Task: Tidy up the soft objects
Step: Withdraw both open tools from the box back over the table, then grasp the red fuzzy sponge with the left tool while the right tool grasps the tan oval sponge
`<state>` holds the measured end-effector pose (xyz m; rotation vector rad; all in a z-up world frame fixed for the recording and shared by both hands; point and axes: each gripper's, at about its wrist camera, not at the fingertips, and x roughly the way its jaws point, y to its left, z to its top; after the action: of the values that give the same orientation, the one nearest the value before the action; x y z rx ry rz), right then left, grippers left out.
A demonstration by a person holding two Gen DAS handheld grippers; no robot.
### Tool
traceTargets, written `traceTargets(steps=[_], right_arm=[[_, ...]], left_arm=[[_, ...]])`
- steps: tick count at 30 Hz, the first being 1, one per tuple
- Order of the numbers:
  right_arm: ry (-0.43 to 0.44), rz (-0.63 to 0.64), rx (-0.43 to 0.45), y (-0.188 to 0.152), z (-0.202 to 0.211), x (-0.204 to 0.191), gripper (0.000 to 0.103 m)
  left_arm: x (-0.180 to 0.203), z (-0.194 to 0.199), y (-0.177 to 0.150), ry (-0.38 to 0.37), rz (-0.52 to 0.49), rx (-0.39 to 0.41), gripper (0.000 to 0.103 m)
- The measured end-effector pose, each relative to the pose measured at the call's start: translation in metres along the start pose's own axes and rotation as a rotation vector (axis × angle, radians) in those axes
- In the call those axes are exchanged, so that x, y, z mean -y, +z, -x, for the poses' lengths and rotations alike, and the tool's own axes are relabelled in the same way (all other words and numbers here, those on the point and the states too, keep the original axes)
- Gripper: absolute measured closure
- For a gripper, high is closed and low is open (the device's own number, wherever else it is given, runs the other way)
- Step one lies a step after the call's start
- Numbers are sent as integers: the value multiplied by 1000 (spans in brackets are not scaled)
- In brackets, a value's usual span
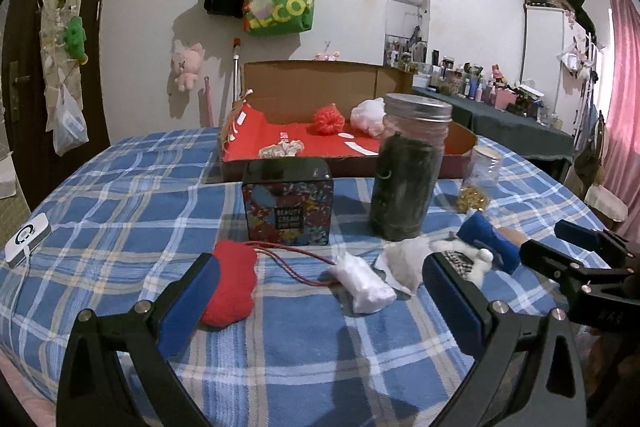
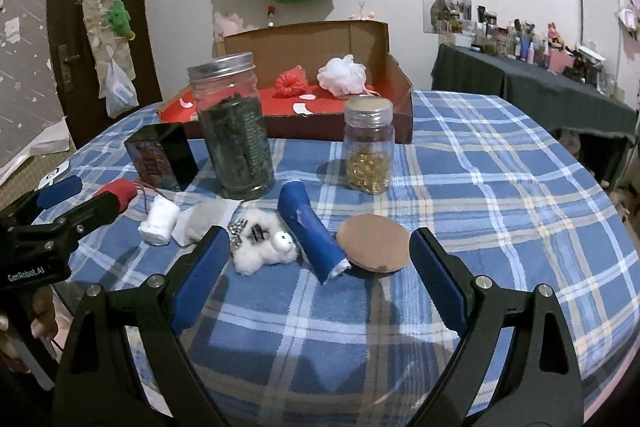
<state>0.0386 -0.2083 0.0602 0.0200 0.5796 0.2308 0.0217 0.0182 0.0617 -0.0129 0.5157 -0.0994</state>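
Note:
A row of soft things lies on the blue checked cloth (image 1: pixel 120 187): a red plush (image 1: pixel 234 283), a rolled white cloth (image 1: pixel 364 283), a grey sachet (image 1: pixel 404 263), a fluffy white toy (image 2: pixel 264 243), a blue roll (image 2: pixel 312 235) and a brown round pad (image 2: pixel 374 243). My left gripper (image 1: pixel 320 261) hangs open just before the white cloth, its left finger beside the red plush. My right gripper (image 2: pixel 318 239) is open in front of the blue roll, holding nothing. A cardboard box (image 1: pixel 348 167) with red lining behind holds a red pom (image 1: pixel 328 121) and a white pouf (image 1: pixel 370 115).
A tall jar of dark leaves (image 1: pixel 408 171), a small jar of golden beads (image 2: pixel 368 147) and a printed tin (image 1: pixel 288 207) stand between the soft things and the box. A white device (image 1: pixel 26 243) lies at the far left. A dark table with bottles (image 2: pixel 540 83) is at the right.

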Motion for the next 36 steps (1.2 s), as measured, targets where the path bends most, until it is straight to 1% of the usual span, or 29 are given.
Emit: traceTargets(steps=[3, 7, 9, 13, 16, 18, 22, 27, 30, 32, 34, 36], right_arm=[[-5, -16, -2, 1, -2, 5, 11], [-32, -37, -21, 2, -8, 20, 11], [-36, -47, -41, 1, -12, 30, 11], [-56, -84, -109, -3, -23, 57, 11], [-6, -140, -155, -4, -33, 72, 11], [10, -149, -161, -3, -36, 76, 11], [12, -116, -178, 3, -45, 70, 11], [-10, -60, -217, 10, -57, 60, 11], [-7, -34, -234, 10, -59, 57, 11], [-9, -23, -241, 9, -59, 55, 11], [-18, 4, -241, 7, -58, 51, 11], [-26, 24, -239, 5, -56, 47, 11]], left_arm=[[-5, -5, 1, 8, 6, -9, 0], [-15, -11, 1, 34, 11, -29, 0], [-22, -15, 1, 55, 4, -40, 0], [-38, -20, 1, 86, -1, -72, 0], [-51, -27, 0, 91, 3, -110, 0], [-60, -34, -2, 85, 9, -149, 0], [-71, -46, -3, 81, 20, -200, 0], [-68, -55, -1, 62, -6, -240, 1], [-65, -60, 1, 69, -31, -262, 6], [-66, -64, 0, 63, -32, -276, 14], [-67, -66, 0, 54, -26, -286, 17], [-67, -66, 0, 51, -23, -281, 18]])
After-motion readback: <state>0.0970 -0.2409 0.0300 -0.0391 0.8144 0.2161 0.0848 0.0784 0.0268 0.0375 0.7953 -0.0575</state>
